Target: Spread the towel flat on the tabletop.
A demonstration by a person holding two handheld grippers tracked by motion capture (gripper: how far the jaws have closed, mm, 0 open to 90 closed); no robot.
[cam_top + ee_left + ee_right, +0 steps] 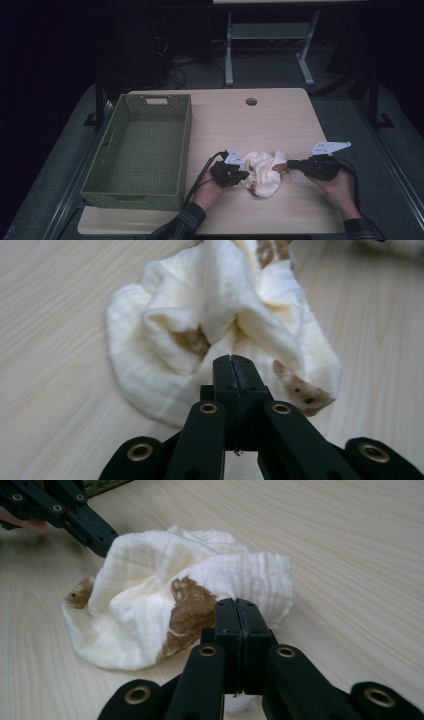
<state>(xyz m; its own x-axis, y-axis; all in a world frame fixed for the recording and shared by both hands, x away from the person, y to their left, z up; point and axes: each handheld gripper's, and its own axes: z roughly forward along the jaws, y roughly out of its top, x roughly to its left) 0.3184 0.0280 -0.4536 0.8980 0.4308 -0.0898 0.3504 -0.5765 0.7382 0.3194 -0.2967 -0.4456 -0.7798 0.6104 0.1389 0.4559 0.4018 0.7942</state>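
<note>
From above, a crumpled cream cloth [263,173] lies on the table [280,125] at four o'clock from the green basket [142,150], while the left gripper [234,360] and the right gripper [235,602] each show jaws clamped together on its folds.

Right hand-held gripper [235,602] pinching crumpled cream cloth [150,605], left hand-held gripper [102,542] at its far edge

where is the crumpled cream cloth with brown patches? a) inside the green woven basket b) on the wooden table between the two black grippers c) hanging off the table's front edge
b, the crumpled cream cloth lies on the wooden table between the left gripper and right gripper, beside the green woven basket.
</note>
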